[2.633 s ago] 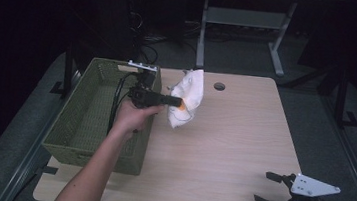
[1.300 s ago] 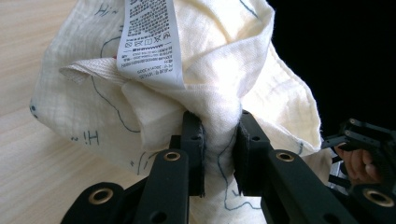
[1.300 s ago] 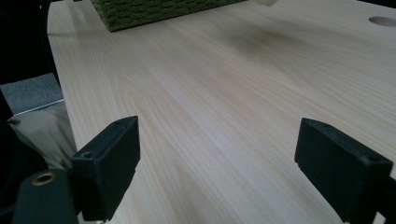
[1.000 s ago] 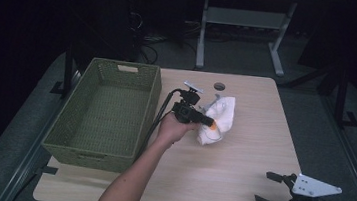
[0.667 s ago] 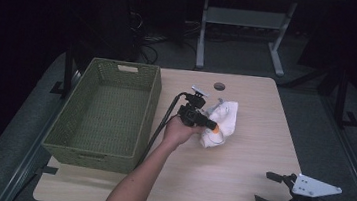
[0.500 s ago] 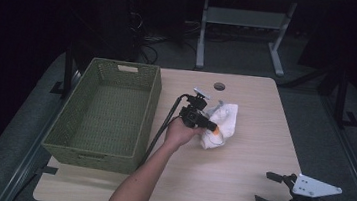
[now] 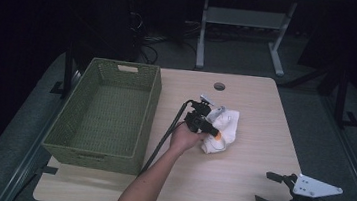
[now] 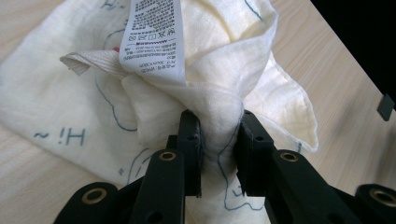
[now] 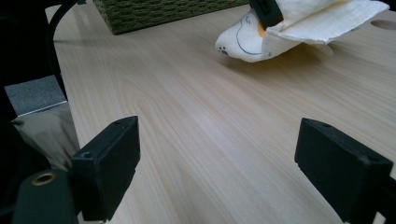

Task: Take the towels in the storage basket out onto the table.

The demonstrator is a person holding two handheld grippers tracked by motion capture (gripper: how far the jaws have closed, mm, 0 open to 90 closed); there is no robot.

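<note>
Bunching up between the left gripper's [image 8: 217, 154] jaws, the white cloth [image 7: 221, 130] lies on the wooden table [image 7: 237, 187], a fold of it pinched between the two black pads. The jaws have just been opening slightly, yet the fabric is still squeezed there (its printed care label [image 8: 152, 39] hangs just beyond the tips). Left of that gripper stands the green woven basket [image 7: 107, 115]. Well apart, at the table's near edge, the right gripper [image 7: 275, 188] rests with jaws spread wide, holding nothing.
</note>
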